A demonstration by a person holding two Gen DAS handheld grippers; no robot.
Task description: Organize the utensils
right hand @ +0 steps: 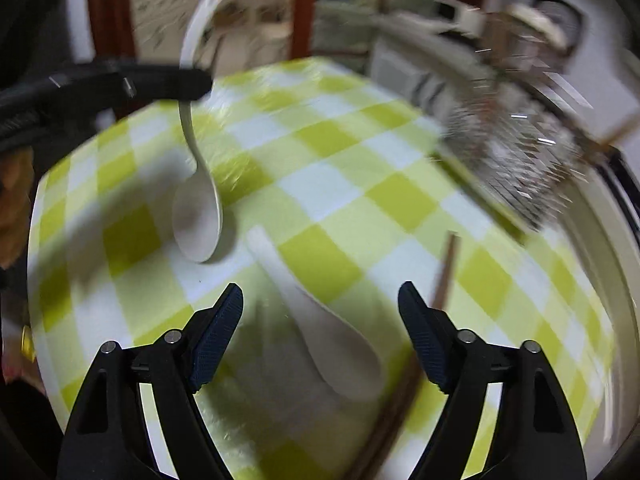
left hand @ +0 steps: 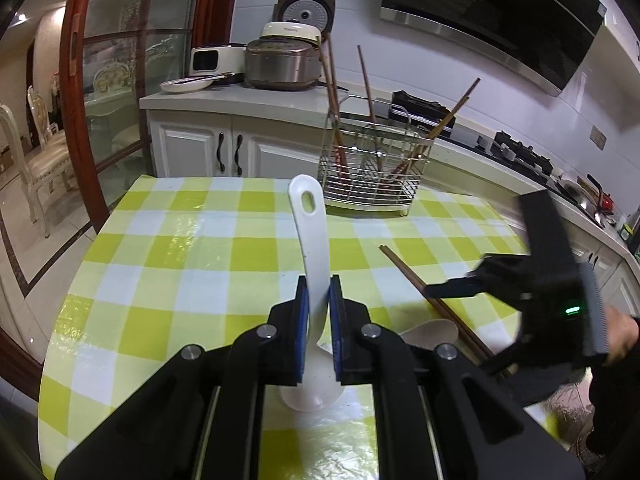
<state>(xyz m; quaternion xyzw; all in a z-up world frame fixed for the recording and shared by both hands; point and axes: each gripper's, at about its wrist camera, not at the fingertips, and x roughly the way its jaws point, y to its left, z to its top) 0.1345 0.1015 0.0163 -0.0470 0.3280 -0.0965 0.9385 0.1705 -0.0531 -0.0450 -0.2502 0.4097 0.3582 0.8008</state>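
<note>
Left gripper jaws clamp white spoon; right gripper jaws apart.

A white spoon is hanging clear of the checked cloth, handle up and bowl down, while a second white spoon is lying flat beside a brown chopstick pair, and more chopsticks are leaning in the wire rack behind.

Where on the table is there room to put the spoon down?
The checked tablecloth is bare on the left, from the wire rack back to the near edge. The right is crowded: chopsticks, a second spoon and the right gripper.
</note>
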